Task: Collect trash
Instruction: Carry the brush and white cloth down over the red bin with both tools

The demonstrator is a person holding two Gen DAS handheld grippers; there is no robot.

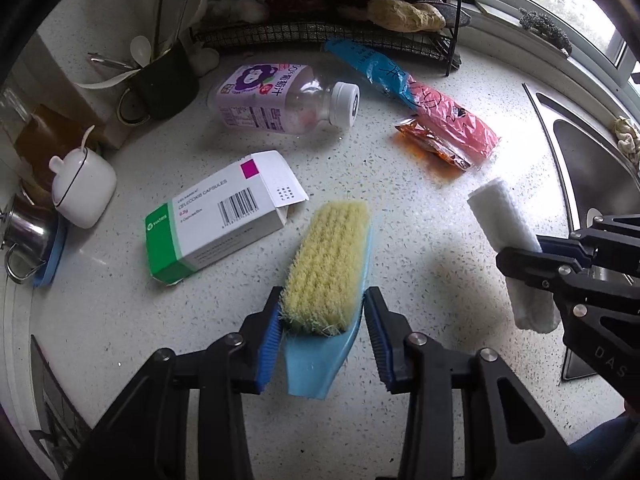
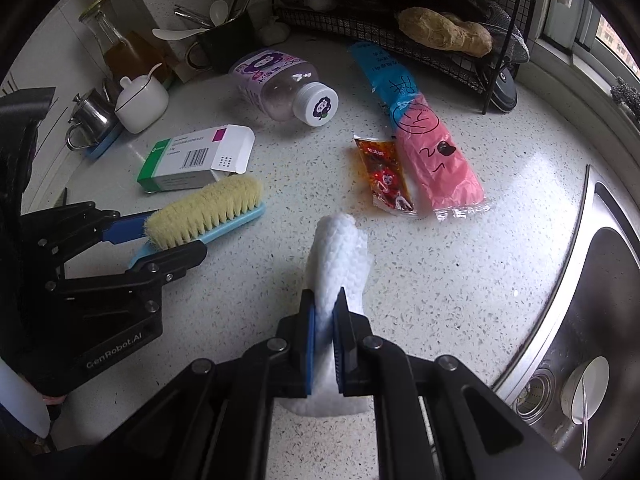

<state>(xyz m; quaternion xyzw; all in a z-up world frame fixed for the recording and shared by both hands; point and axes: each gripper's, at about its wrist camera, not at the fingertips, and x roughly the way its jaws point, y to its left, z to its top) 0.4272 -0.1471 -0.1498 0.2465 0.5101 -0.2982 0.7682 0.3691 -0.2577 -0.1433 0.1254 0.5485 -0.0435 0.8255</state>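
Speckled counter [image 1: 400, 208] strewn with trash
Left gripper [image 1: 322, 316] pinches brush [image 1: 324, 268], right gripper [image 2: 325, 316] pinches cloth [image 2: 340, 256]; sauce packet [image 2: 384, 176] lies ahead, nearer right

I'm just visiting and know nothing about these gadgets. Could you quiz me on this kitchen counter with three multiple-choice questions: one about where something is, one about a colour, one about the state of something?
1. Where does the sauce packet lie?
A. in the sink
B. against the pink and blue bag
C. on the medicine box

2. What colour is the scrub brush back?
A. light blue
B. red
C. black

3. What state is the juice bottle in?
A. upright, uncapped
B. crushed flat
C. on its side, capped

Answers: 1 B, the packet touches the bag's edge on the counter. 2 A, pale blue plastic shows under the yellow bristles. 3 C, it lies sideways with its white cap on.
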